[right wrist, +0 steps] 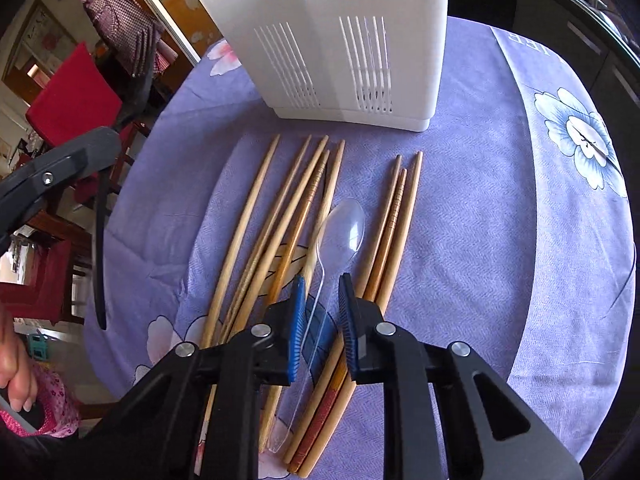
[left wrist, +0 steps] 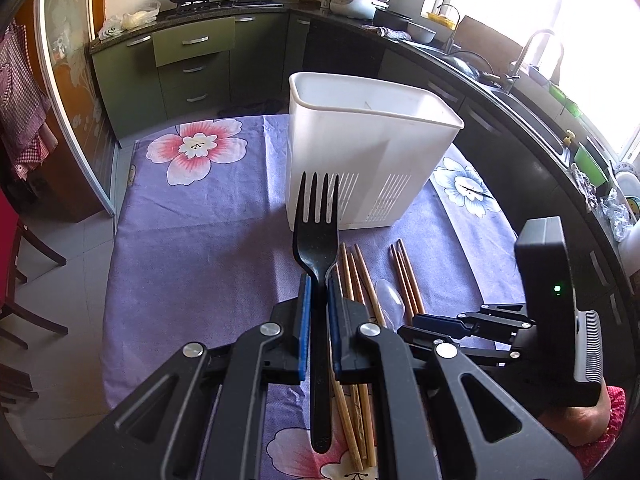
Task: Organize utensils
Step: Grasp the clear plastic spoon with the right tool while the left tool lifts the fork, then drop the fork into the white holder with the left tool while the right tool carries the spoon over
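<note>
My left gripper [left wrist: 317, 280] is shut on a black plastic fork [left wrist: 316, 232], held by its neck above the table with the tines toward the white slotted utensil holder [left wrist: 360, 152]. In the right wrist view my right gripper [right wrist: 322, 280] is low over a clear plastic spoon [right wrist: 344, 232] lying among wooden chopsticks [right wrist: 256, 220]. The spoon's thin handle runs between the blue pads [right wrist: 298, 312] with a gap still showing on its right side. A second bundle of chopsticks [right wrist: 396, 216] lies right of the spoon. The holder [right wrist: 332, 40] stands just beyond the chopstick tips.
A purple flowered tablecloth [left wrist: 200, 240] covers the table, and its left edge drops to a tiled floor. Red-cushioned chairs [right wrist: 76, 96] stand on the left. Dark kitchen counters with a sink [left wrist: 520, 96] run along the right. A person's hand [right wrist: 16, 376] shows at the lower left.
</note>
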Demonstrator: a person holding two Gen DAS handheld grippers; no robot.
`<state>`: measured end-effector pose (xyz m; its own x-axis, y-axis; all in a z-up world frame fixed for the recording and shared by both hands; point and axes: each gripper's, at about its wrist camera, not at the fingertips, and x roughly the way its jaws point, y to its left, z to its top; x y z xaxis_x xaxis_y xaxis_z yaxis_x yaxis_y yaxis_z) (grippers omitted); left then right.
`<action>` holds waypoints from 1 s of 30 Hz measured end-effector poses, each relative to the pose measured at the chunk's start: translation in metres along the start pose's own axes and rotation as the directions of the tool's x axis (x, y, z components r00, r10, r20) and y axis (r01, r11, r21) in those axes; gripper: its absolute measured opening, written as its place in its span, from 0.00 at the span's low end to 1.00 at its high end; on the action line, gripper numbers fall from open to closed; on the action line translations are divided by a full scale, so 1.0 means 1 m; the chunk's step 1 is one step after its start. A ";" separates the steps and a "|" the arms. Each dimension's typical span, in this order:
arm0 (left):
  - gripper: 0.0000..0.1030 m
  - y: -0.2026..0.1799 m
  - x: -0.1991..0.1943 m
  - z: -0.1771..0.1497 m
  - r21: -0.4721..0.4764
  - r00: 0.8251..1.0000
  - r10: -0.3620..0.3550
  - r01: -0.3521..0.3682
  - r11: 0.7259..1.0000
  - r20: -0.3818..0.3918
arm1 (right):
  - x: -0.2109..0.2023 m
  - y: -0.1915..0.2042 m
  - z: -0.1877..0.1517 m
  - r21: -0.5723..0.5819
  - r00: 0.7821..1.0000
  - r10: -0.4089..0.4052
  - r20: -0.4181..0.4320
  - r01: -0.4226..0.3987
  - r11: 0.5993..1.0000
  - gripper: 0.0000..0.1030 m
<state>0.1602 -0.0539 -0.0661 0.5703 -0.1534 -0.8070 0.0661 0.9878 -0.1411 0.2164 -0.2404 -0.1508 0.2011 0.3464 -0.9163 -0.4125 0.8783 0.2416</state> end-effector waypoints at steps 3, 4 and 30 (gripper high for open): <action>0.08 0.001 0.000 0.000 0.000 1.000 -0.005 0.005 1.000 0.003 | 0.009 0.002 0.001 -0.009 0.999 -0.034 -0.020 0.034 0.999 0.18; 0.08 0.001 -0.001 0.000 -0.001 1.000 -0.007 0.007 1.000 0.003 | 0.011 0.002 0.001 -0.011 0.999 -0.042 -0.023 0.042 0.999 0.18; 0.08 -0.009 -0.039 0.023 0.012 0.993 -0.051 0.050 0.999 0.106 | -0.069 0.004 0.004 -0.005 0.945 0.026 0.325 -0.025 1.000 0.10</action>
<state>0.1564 -0.0558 -0.0201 0.6497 -0.1996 -0.7335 0.1040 0.9792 -0.1744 0.2044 -0.2594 -0.0850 0.4685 0.4571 -0.7560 -0.4219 0.8676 0.2632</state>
